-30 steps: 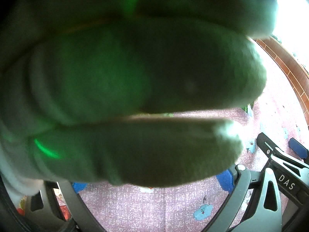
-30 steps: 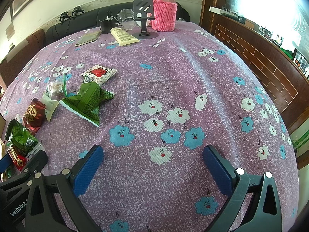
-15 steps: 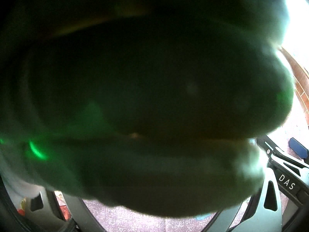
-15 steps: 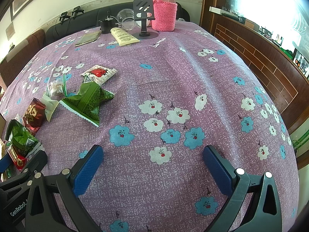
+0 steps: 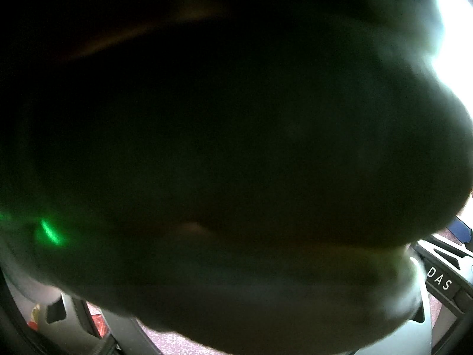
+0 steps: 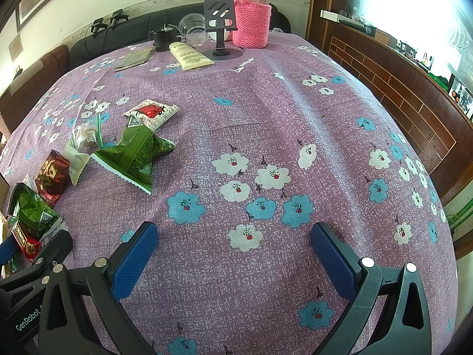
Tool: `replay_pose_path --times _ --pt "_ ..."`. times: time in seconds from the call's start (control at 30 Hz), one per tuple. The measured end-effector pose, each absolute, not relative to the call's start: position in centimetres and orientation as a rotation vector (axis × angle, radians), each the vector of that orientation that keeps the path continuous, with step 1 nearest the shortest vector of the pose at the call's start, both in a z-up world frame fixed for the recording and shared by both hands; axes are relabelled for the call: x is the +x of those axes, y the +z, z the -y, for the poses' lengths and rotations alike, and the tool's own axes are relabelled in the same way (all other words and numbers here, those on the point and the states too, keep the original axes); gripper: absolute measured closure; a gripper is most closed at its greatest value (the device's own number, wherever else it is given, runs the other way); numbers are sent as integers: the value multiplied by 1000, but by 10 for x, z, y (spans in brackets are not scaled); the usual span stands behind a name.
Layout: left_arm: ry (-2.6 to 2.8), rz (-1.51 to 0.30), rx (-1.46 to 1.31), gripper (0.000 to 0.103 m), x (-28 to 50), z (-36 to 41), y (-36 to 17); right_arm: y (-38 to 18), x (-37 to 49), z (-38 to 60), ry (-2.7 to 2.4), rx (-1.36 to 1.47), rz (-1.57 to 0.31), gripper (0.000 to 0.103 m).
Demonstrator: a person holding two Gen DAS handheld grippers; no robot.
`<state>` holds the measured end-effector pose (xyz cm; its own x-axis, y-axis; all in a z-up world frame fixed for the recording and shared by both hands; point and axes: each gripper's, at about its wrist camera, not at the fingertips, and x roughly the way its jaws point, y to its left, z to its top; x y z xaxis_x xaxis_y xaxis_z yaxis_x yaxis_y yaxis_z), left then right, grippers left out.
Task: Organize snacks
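blue pads of the right gripper [image 6: 233,251] stand spread wide with nothing between them, low over the purple flowered tablecloth [image 6: 295,112], above a cluster of white and blue printed blossoms. the left gripper [image 5: 266,337] shows only as grey finger stubs at the bottom edge of its own view, since a dark blurred mass [image 5: 221,148] sits right against the lens and covers nearly everything, so i cannot tell how its jaws stand. the snacks lie loose on the cloth to the left of the right gripper: a green packet [image 6: 134,155] nearest the middle, a white and red packet [image 6: 152,114] just behind it, a clear wrapped sweet [image 6: 85,136] beside those, a dark red packet [image 6: 51,174] further left, and another green bag [image 6: 31,210] at the left edge. at the far end of the table stand a pink flask in a knitted sleeve [image 6: 252,17], a black phone stand [image 6: 220,29], a clear plastic cup [image 6: 193,29] and a pale tube [image 6: 189,56] lying flat. a dark sofa [image 6: 118,38] lines the far wall, and brown wood panelling [image 6: 393,74] runs along the right under a bright window.
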<state>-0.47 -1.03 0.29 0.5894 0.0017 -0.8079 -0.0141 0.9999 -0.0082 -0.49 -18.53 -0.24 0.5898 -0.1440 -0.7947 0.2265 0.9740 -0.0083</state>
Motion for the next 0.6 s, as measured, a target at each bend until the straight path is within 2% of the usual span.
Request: replay_pose_path --times 0.6 --pt "9 -941 -14 0 -3 9 0 -2 -5 185 -216 97 -915 0"
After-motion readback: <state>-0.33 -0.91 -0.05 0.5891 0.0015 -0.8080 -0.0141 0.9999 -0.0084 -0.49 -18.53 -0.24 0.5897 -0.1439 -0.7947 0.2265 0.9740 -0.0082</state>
